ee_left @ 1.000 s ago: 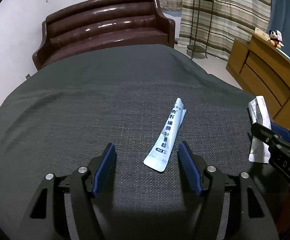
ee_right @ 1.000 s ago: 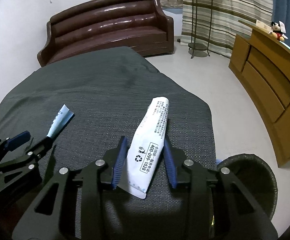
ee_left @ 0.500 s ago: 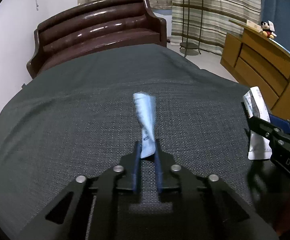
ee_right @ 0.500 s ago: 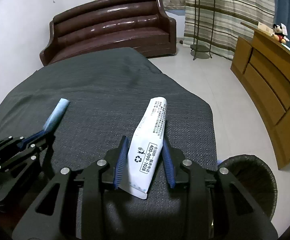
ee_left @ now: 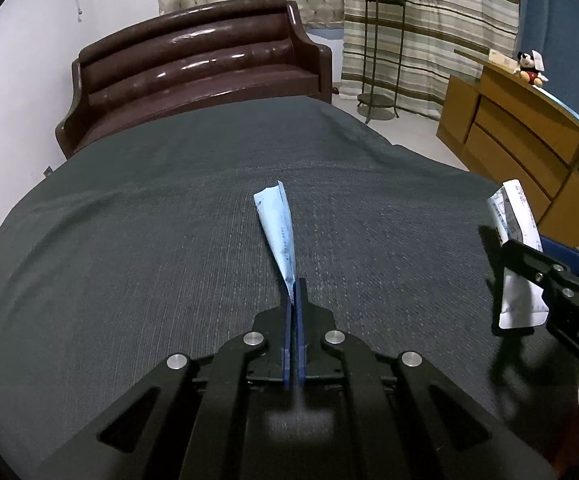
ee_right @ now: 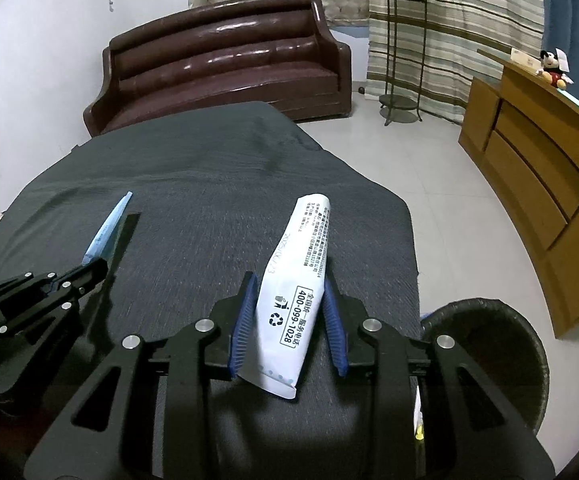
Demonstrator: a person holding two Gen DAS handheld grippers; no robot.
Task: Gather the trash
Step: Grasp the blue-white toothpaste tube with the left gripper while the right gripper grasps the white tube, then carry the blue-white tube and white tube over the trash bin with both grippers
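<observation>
My left gripper [ee_left: 294,286] is shut on the near end of a light blue wrapper [ee_left: 278,230], which sticks up and forward over the dark grey cloth-covered table [ee_left: 149,240]. From the right wrist view the same blue wrapper [ee_right: 108,229] shows at the left, pinched in the left gripper [ee_right: 101,265]. My right gripper [ee_right: 289,284] is shut on a white printed wrapper [ee_right: 298,284], its blue pads pressing both sides. In the left wrist view that white wrapper [ee_left: 515,252] hangs at the far right, and the right gripper's tips are hidden there.
A dark wicker bin [ee_right: 493,348] stands on the floor just past the table's right edge. Behind the table is a brown leather sofa [ee_left: 193,64]. A wooden cabinet [ee_left: 521,132] lines the right wall, and a plant stand [ee_left: 379,52] sits by the striped curtains.
The left gripper's jaws closed on the blue wrapper, which went from lying flat on the cloth to standing up on edge. The right gripper kept its hold on the white wrapper.
</observation>
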